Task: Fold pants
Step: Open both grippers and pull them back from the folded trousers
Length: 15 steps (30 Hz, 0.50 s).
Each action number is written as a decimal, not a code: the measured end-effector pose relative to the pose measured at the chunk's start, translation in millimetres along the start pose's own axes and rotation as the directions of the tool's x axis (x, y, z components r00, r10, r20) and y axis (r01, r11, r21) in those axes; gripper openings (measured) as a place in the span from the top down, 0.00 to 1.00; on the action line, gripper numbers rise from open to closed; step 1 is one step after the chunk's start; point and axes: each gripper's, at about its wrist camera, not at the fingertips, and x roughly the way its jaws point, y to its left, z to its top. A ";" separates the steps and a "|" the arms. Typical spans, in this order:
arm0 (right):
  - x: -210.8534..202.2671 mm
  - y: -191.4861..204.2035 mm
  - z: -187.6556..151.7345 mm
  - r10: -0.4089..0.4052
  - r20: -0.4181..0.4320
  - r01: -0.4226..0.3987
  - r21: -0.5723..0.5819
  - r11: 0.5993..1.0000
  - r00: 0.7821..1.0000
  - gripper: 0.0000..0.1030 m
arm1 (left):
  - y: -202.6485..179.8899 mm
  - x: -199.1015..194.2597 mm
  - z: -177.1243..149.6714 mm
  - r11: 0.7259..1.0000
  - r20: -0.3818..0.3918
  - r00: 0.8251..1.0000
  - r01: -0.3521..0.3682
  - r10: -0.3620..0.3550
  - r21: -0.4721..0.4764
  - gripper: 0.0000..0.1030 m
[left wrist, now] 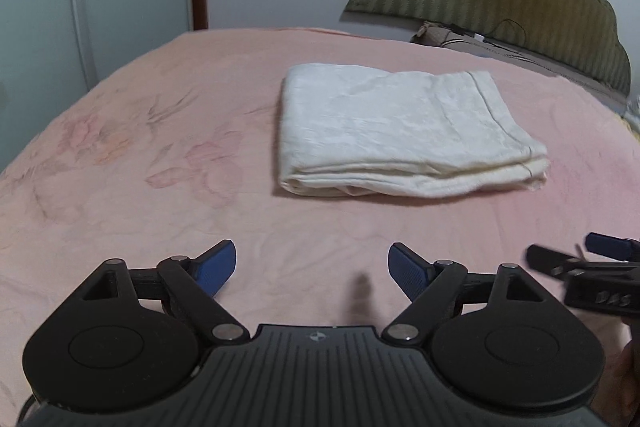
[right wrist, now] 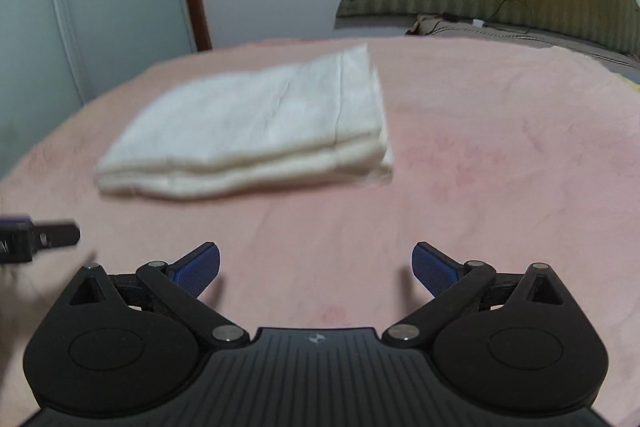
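Grippers [left wrist: 312, 269] [right wrist: 316, 269] low, jaws apart, pants [left wrist: 400, 131] folded

No readable text, raised letters on right gripper [left wrist: 592, 259] body too blurred to read

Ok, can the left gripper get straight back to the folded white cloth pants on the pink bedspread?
Probably yes. The left gripper is open and empty, and only bare pink bedspread lies between it and the folded white cloth pants. The right gripper sits off to the side, not across that path.
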 end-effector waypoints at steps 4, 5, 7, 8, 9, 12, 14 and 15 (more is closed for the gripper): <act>9.0 2.9 -14.3 -0.050 -0.019 0.049 -0.059 0.997 0.999 0.00 | -13.2 8.4 -10.5 0.999 0.030 0.999 -0.015 0.014 0.033 0.17; 10.2 4.5 -15.4 -0.056 -0.020 0.055 -0.066 0.996 0.998 0.00 | -14.7 10.8 -12.6 0.999 0.032 0.999 -0.021 0.019 0.040 0.17; 10.3 -0.4 -15.8 -0.054 -0.022 0.052 -0.063 0.997 0.998 0.00 | -16.2 15.9 -14.5 0.998 0.020 1.000 -0.023 0.022 0.051 0.17; 9.3 -2.7 -17.0 -0.051 -0.022 0.049 -0.062 0.997 0.998 0.00 | -16.2 18.4 -15.6 0.998 0.013 1.000 -0.028 0.027 0.051 0.17; 7.4 -3.0 -18.2 -0.048 -0.021 0.047 -0.060 0.997 0.999 0.00 | -16.0 19.8 -16.6 0.998 0.014 0.999 -0.031 0.031 0.050 0.17; 8.0 -0.6 -18.1 -0.052 -0.023 0.050 -0.065 0.997 0.998 0.00 | -15.7 21.4 -19.8 0.997 0.028 0.999 -0.044 0.042 0.057 0.14; 7.6 -0.5 -18.2 -0.052 -0.023 0.050 -0.064 0.997 0.998 0.00 | -17.6 22.7 -22.3 0.996 0.035 0.998 -0.057 0.055 0.074 0.11; 7.9 -0.5 -18.0 -0.051 -0.022 0.050 -0.064 0.997 0.998 0.00 | -18.5 23.3 -23.5 0.995 0.037 0.998 -0.060 0.057 0.081 0.10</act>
